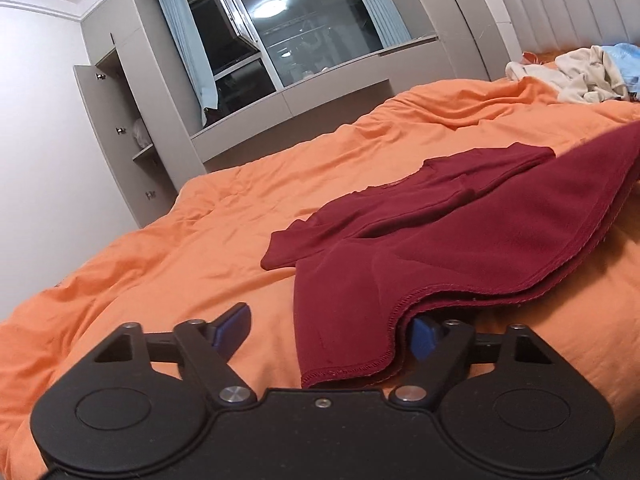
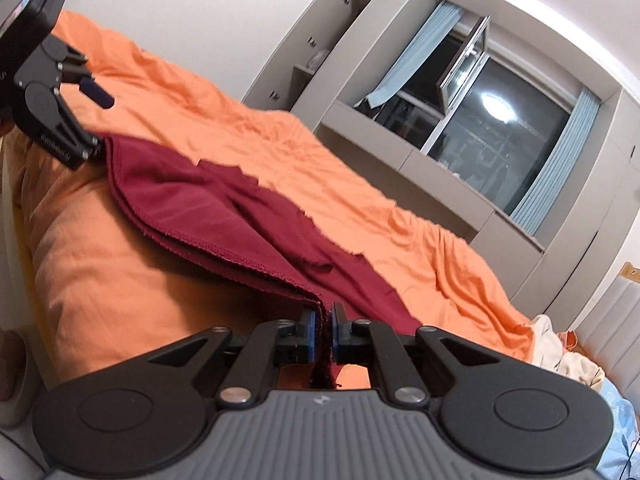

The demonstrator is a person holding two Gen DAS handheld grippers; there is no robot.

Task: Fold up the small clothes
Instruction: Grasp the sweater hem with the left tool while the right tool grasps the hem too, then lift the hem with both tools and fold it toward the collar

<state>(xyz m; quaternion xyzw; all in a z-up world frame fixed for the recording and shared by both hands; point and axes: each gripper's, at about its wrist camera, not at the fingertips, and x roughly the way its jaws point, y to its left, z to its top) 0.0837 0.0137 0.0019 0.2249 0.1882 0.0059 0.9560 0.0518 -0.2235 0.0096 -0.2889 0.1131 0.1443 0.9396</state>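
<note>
The dark red knit garment [image 1: 460, 240] lies on the orange bed cover [image 1: 200, 248], its hemmed near edge running left to right between both grippers. The right gripper [image 2: 323, 332] is clenched on the hem's right corner; the left gripper [image 1: 328, 330] stands released, the left corner draped over one finger. No containers in view.

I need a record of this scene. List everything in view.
dark red garment: one, dark red, spread on the duvet, near corner lifted
orange duvet: one, orange, covering the bed
pile of clothes: one, cream and light blue, far end of the bed
headboard: one, pale padded, behind the pile
window: one, dark, one pane swung open
curtains: pale blue, beside the window
cabinets: grey, door open
left gripper: open, hem between its fingers
right gripper: shut on the garment's hem
</note>
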